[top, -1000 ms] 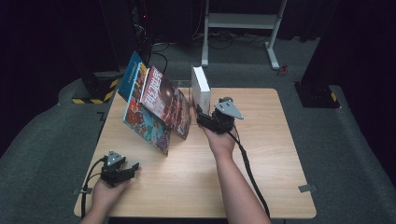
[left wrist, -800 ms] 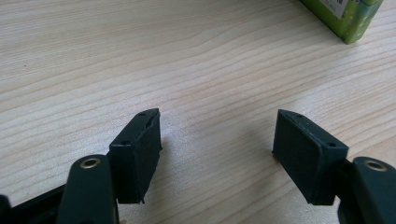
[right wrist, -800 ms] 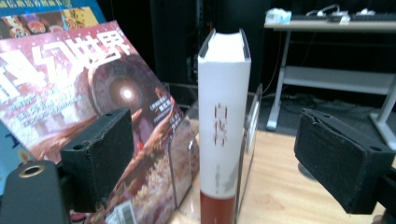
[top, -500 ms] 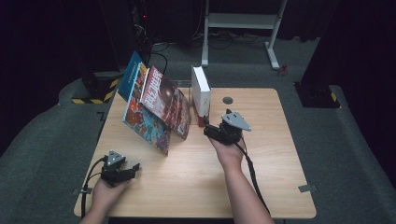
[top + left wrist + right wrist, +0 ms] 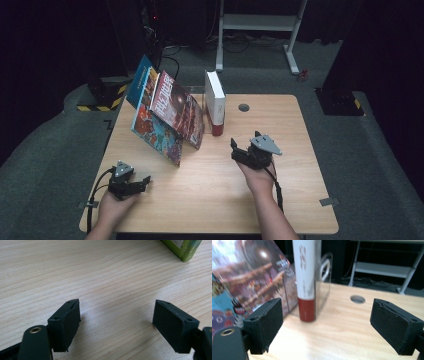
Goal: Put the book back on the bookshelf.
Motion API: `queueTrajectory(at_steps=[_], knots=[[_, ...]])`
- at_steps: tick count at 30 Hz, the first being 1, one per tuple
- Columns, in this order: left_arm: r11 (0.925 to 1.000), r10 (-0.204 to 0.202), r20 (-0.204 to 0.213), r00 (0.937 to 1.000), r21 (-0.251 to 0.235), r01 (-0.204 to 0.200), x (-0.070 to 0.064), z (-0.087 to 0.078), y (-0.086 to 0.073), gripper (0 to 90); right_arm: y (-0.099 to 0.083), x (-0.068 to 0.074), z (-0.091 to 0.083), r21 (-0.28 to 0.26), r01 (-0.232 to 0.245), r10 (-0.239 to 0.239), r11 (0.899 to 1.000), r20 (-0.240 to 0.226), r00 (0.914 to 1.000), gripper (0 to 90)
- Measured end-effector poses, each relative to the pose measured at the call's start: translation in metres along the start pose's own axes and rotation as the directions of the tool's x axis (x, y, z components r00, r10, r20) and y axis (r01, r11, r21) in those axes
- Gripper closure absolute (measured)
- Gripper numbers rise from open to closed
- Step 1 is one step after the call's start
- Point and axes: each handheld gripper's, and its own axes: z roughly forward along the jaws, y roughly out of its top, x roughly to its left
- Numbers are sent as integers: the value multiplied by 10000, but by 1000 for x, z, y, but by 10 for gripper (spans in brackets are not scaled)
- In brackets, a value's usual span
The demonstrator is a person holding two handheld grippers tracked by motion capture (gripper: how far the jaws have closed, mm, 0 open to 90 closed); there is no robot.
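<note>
A white book with a red foot (image 5: 215, 100) (image 5: 305, 277) stands upright near the table's far edge, spine toward me. Left of it, a dark red-covered book (image 5: 177, 110) (image 5: 257, 277) and a blue comic-covered book (image 5: 152, 131) (image 5: 222, 312) lean to the left. My right gripper (image 5: 238, 152) (image 5: 325, 315) is open and holds nothing; it sits a hand's width nearer than the white book, pointing at it. At the near left, my left gripper (image 5: 143, 182) (image 5: 116, 312) stands open just above bare wood, with a green book corner (image 5: 183, 247) ahead of it.
The wooden table (image 5: 280, 190) has a round cable hole (image 5: 244, 107) (image 5: 357, 299) right of the white book. A clear bookend (image 5: 325, 265) stands behind that book. A metal-framed stand (image 5: 260, 22) is on the floor beyond the table.
My right gripper has drawn back from the white book toward the near edge, and the book stays upright. The left gripper has not moved.
</note>
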Motion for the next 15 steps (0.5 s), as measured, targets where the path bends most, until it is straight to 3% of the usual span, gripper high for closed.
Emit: queueTrajectory(at_steps=[13, 15], knots=[[9999, 104, 3, 9999, 55, -104, -1, 1, 0, 192, -39, -26, -22, 1012, -3, -67, 9949, 692, 9976, 108], [9999, 98, 17, 10000, 62, -99, -2, 1, 0, 190, -49, -34, -26, 1408, -33, -62, 9900, 668, 9977, 108]])
